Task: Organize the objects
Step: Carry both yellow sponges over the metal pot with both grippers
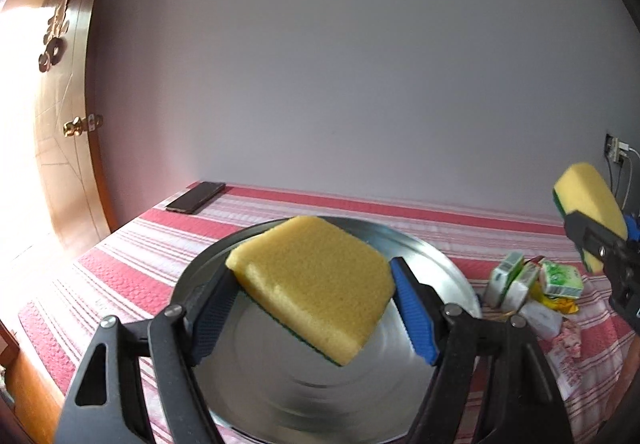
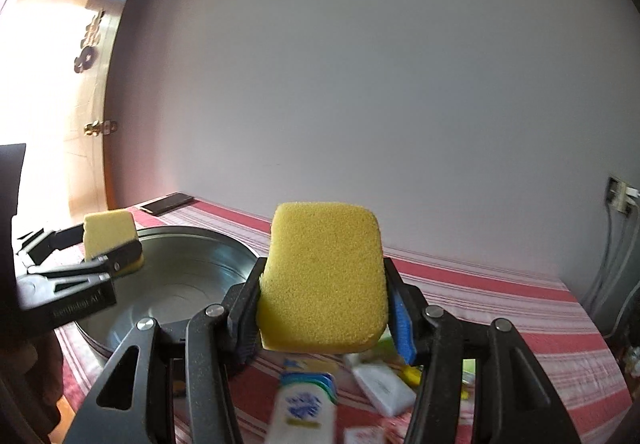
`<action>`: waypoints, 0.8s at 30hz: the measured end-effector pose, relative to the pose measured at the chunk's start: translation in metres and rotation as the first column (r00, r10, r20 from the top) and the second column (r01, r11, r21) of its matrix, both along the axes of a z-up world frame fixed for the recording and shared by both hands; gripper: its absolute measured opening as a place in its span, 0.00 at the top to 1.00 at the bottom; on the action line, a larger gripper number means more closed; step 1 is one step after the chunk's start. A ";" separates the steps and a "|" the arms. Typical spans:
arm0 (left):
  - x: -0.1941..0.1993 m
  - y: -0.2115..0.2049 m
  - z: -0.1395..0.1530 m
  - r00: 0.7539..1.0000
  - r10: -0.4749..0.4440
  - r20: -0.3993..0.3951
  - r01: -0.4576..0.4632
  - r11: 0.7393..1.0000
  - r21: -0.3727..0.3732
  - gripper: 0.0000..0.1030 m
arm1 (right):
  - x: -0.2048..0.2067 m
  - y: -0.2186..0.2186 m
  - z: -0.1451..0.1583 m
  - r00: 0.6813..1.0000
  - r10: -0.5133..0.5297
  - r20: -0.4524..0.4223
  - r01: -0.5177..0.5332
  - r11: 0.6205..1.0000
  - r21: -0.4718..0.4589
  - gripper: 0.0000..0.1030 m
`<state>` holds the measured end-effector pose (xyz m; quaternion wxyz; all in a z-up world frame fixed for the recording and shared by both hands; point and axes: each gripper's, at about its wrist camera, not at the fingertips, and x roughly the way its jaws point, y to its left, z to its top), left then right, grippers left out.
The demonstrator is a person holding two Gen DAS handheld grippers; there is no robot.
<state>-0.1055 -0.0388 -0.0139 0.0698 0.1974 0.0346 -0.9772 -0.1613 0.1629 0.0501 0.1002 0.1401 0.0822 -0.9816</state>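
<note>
My left gripper (image 1: 312, 298) is shut on a yellow sponge with a green underside (image 1: 316, 280) and holds it tilted above a round metal tray (image 1: 436, 264). My right gripper (image 2: 324, 308) is shut on a second yellow sponge (image 2: 324, 276), held in the air to the right of the tray (image 2: 192, 264). The left gripper with its sponge (image 2: 110, 236) shows in the right wrist view over the tray's left side. The right gripper's sponge (image 1: 592, 203) shows at the right edge of the left wrist view.
The table has a red and white striped cloth (image 1: 132, 256). Several small packets and cartons (image 1: 532, 284) lie right of the tray, and also below my right gripper (image 2: 376, 384). A black phone (image 1: 196, 196) lies at the back left. A wooden door (image 1: 64, 123) stands left.
</note>
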 end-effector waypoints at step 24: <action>-0.034 -0.042 -0.012 0.988 0.046 0.144 -0.043 0.999 -0.023 0.26 | -0.083 -0.071 -0.026 0.974 0.112 0.198 -0.120 0.992 0.029 0.46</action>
